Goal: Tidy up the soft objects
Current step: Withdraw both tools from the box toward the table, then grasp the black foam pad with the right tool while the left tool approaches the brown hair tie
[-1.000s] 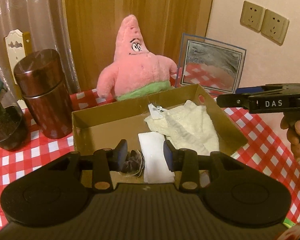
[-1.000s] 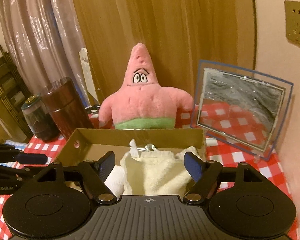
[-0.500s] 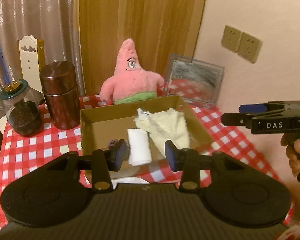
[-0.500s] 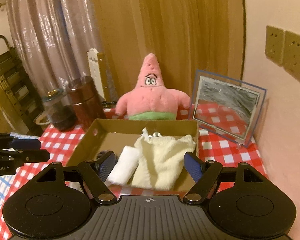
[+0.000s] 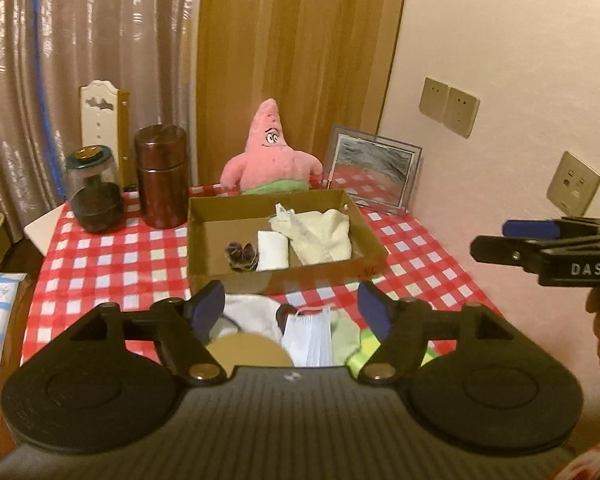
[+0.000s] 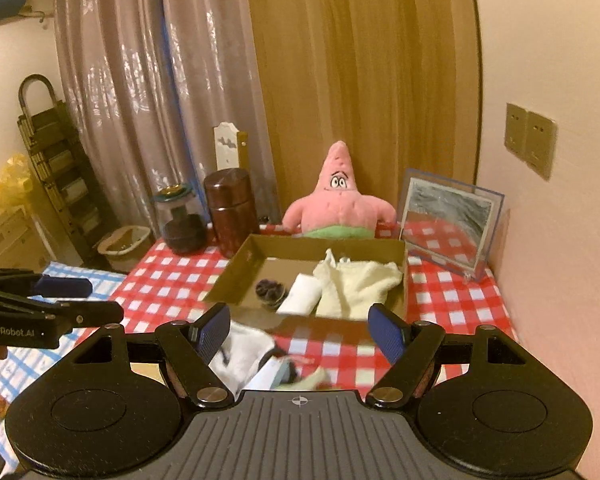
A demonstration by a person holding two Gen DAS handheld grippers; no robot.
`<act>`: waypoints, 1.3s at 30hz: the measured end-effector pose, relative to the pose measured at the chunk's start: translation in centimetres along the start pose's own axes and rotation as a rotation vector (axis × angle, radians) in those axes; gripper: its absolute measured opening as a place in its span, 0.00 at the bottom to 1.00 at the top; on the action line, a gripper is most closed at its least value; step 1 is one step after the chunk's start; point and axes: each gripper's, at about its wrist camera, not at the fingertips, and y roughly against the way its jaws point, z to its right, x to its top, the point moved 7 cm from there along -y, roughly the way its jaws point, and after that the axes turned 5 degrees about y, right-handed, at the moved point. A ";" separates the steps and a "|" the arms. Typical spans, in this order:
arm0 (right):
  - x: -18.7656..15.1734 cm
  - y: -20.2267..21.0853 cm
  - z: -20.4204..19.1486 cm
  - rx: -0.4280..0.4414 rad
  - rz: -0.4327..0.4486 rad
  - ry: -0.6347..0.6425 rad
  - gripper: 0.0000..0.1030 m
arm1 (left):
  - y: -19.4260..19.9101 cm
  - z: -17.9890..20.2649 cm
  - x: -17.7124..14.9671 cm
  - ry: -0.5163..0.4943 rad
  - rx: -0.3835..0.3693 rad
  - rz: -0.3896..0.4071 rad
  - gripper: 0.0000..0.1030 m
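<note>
Both hand-held grippers, left [image 5: 291, 307] and right [image 6: 300, 327], gape empty before the shallow cardboard box [image 5: 366, 232] holding a fuzzy cream cloth [image 5: 322, 236].

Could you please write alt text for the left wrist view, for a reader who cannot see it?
The open, empty left tongs hover over a face mask and white cloth lying before a cardboard box that holds a cream towel and white roll.

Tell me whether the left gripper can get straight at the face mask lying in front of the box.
Probably yes. The left gripper has its jaws wide open and holds nothing, and the face mask lies on the tablecloth right below and between them, on top of the pile, with nothing covering it. The cardboard box sits beyond it.
</note>
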 end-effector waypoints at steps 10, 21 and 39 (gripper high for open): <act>-6.8 6.0 -3.6 -0.002 -0.001 -0.043 0.74 | 5.1 -0.2 -6.9 0.062 0.063 0.009 0.85; -13.2 7.7 -5.5 -0.031 -0.075 -0.035 0.74 | 6.6 -1.6 -12.9 0.073 0.138 -0.036 0.86; -16.8 3.4 -8.9 0.050 -0.158 0.092 0.74 | 4.5 -3.5 -14.9 0.067 0.172 -0.088 0.86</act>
